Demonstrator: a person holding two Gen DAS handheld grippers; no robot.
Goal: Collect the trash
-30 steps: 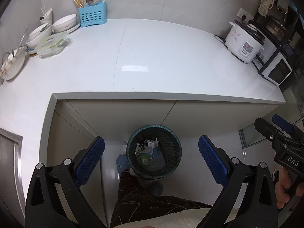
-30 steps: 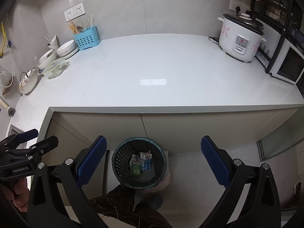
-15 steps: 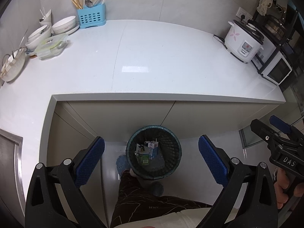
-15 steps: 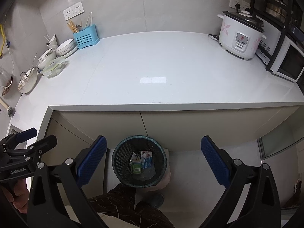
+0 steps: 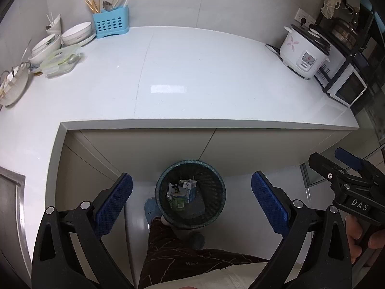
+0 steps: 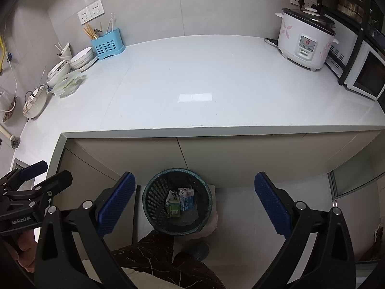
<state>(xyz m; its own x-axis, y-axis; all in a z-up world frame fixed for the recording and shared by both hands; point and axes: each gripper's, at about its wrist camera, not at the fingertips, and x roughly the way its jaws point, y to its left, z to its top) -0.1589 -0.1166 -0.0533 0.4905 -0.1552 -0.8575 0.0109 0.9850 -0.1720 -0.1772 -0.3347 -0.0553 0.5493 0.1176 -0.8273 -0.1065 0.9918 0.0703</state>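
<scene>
Grey tiled wall (image 6: 192,4) behind a glossy white L-shaped countertop (image 6: 192,77), beige cabinets (image 6: 240,156) beneath.

Your two views are evenly and fairly brightly lit from overhead. One soft rectangular glare patch sits on the white table (image 5: 192,77), at 12 o'clock of centre in the left wrist view and also near centre in the right wrist view (image 6: 195,97). Below the table edge the cupboard fronts and the floor fall into dim shade, and the waste basket (image 5: 217,187) reads dark inside, though the cartons (image 6: 180,200) in it stay legible. Focus is sharp across the middle. Fisheye bending curves the table edges, and black vignetting cuts your corners at 10 and 2 o'clock.
</scene>
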